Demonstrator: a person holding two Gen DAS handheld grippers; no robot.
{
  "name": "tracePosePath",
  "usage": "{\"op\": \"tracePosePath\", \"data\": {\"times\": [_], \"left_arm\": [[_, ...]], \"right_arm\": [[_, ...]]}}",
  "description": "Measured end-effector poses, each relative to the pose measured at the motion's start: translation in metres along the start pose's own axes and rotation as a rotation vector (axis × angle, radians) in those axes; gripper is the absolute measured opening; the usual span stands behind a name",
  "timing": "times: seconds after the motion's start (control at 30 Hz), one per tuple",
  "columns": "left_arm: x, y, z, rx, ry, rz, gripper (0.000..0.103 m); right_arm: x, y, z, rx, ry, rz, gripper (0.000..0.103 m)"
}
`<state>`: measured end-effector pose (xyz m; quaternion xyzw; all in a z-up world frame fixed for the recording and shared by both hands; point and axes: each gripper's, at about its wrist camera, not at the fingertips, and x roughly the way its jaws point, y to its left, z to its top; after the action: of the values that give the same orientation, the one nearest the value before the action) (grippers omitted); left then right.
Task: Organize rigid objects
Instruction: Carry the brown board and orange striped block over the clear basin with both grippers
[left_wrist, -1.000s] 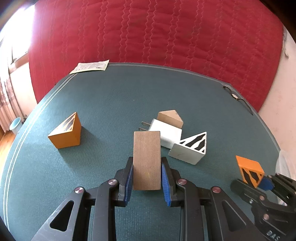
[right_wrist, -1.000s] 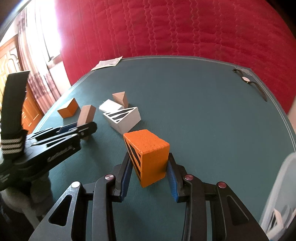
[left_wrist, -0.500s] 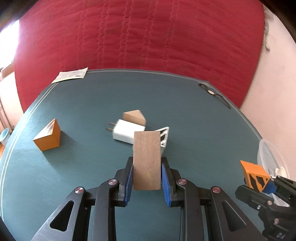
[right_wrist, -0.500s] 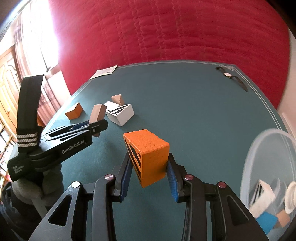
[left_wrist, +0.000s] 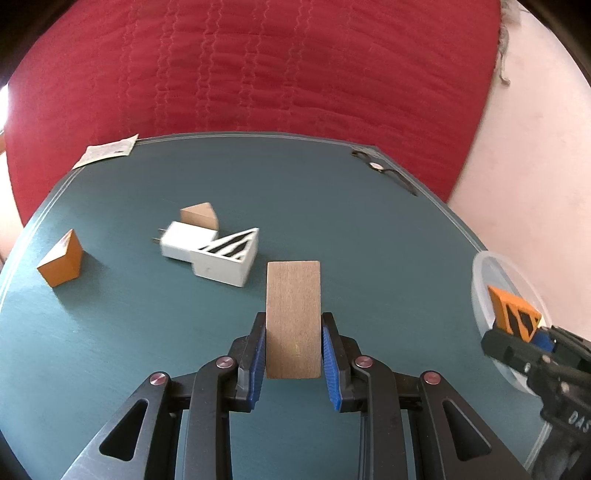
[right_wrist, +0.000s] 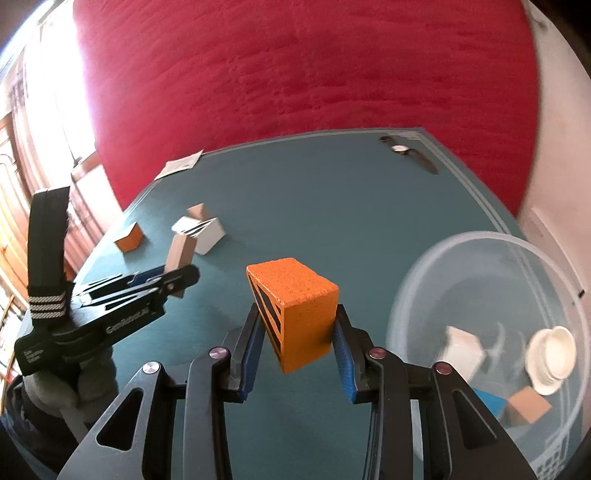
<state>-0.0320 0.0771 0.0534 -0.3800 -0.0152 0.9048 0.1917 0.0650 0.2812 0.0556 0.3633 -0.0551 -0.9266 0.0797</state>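
My left gripper (left_wrist: 293, 334) is shut on a flat brown wooden block (left_wrist: 293, 317), held upright above the teal table (left_wrist: 332, 206). My right gripper (right_wrist: 298, 326) is shut on an orange block with black stripes (right_wrist: 295, 314), just left of a clear plastic bin (right_wrist: 458, 251). The left wrist view shows that orange block (left_wrist: 511, 314) over the bin's rim (left_wrist: 480, 266) at the right edge. Still lying on the table are a white striped wedge (left_wrist: 229, 258), a white charger plug (left_wrist: 181, 243), a small brown wedge (left_wrist: 199, 216) and an orange wedge (left_wrist: 61, 258).
The bin holds a white block (right_wrist: 463, 347), a white cap (right_wrist: 552, 354), a blue piece (right_wrist: 491, 404) and a brown cube (right_wrist: 528, 408). A paper slip (left_wrist: 107, 151) and a wristwatch (left_wrist: 384, 170) lie at the table's far edge. A red quilted cover (left_wrist: 277, 66) hangs behind.
Both grippers moved right with their blocks. The loose objects slid left in the left wrist view, and the clear bin came fully into the right wrist view.
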Motion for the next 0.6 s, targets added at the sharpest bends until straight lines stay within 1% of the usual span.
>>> {"op": "tracePosePath", "data": {"times": [0.33, 0.6], "left_arm": [[-0.002, -0.034, 0.002, 0.069, 0.012, -0.042, 0.029], [0.002, -0.063, 0.001, 0.122, 0.029, -0.082, 0.029]], "right_arm": [[-0.029, -0.055, -0.007, 0.093, -0.047, -0.104, 0.037], [-0.044, -0.099, -0.021, 0.177, -0.05, -0.185, 0.037]]}}
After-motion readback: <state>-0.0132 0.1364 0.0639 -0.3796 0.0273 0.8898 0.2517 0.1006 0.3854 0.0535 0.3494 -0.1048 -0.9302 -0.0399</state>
